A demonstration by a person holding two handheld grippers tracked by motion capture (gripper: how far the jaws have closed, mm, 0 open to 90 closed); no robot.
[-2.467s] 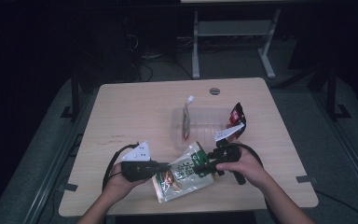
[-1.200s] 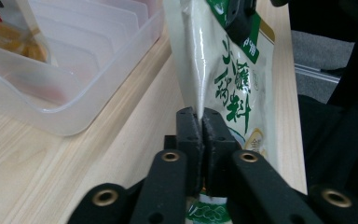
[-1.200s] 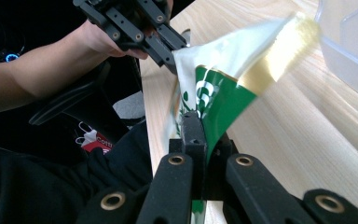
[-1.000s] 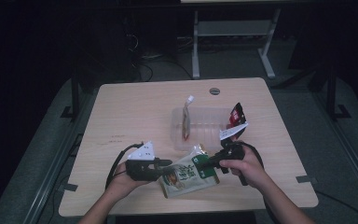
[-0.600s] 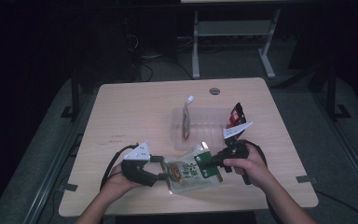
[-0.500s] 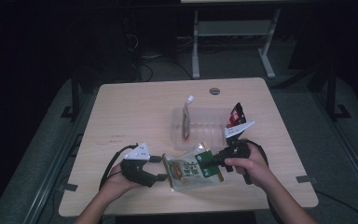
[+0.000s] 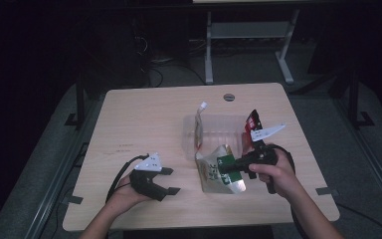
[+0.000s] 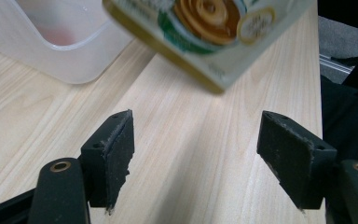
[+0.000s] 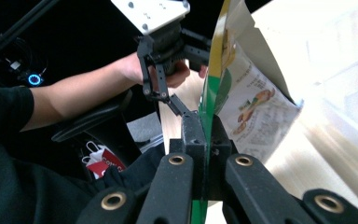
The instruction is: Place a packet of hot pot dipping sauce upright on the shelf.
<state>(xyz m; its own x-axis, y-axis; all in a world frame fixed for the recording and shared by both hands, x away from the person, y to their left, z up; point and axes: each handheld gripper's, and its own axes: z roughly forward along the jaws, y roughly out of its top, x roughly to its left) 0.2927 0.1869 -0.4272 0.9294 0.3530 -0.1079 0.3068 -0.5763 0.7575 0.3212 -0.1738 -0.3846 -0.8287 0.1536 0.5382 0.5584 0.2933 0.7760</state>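
Two black jaws of the left gripper (image 8: pixel 198 154) stand wide apart above a pale wooden table (image 8: pixel 205 149). A snack packet (image 8: pixel 205 32) hangs beyond them, beside a clear plastic tub (image 8: pixel 60 51).

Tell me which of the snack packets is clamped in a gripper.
The green and cream packet, pinched by the right gripper near the clear tub. The red and black packet leans at the tub, untouched.

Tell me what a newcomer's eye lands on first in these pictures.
First, the snack pouch lifted off the table near its front edge, pinched by the right tool. Next, the left tool to its left, jaws apart and holding nothing, having just been opening. Behind the pouch sits a clear plastic bin with a red packet sticking up at its right end.
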